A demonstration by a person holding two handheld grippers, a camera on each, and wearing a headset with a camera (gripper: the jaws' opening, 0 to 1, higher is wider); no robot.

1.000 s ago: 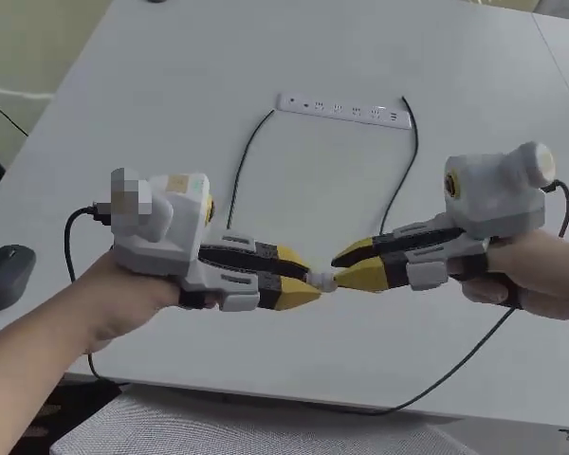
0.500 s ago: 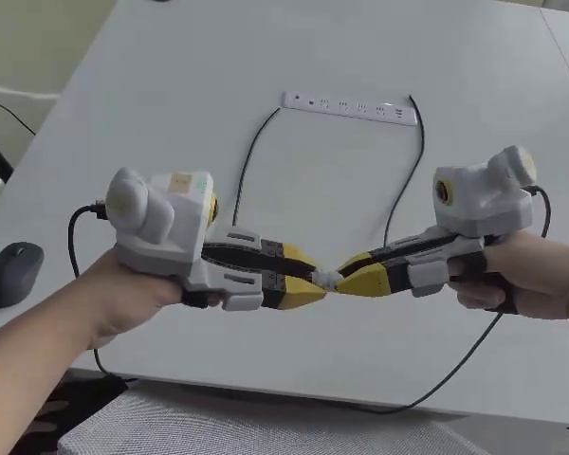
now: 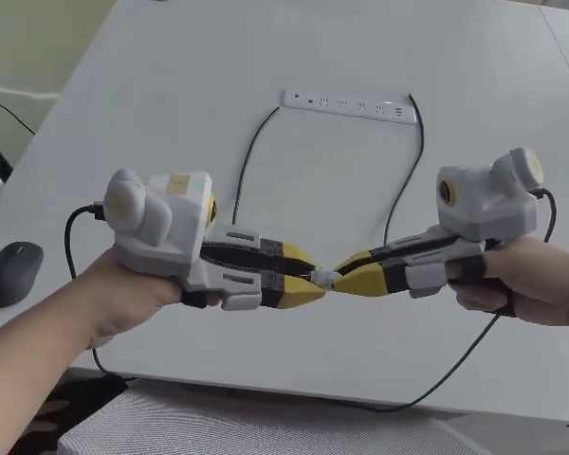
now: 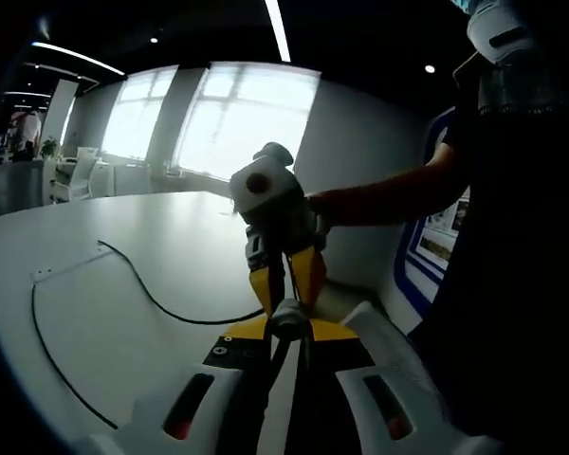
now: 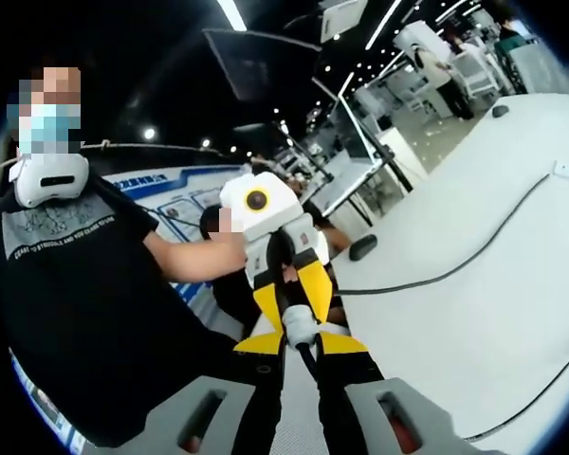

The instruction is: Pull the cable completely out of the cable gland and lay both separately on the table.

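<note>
White counter [image 3: 171, 76], work held above its near edge. Left tool [image 3: 311, 282] is clamped on the cable gland [image 3: 324, 279]; right tool [image 3: 341, 276], tip to tip with it, pinches the black cable [image 5: 310, 358]. Step: extraction, seemingly unfinished. Next: pull the 2 tools straight apart, grips firm.

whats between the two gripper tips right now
The white cable gland with its black cable, gripped in the air between left gripper and right gripper; seen in the head and right gripper views.
</note>
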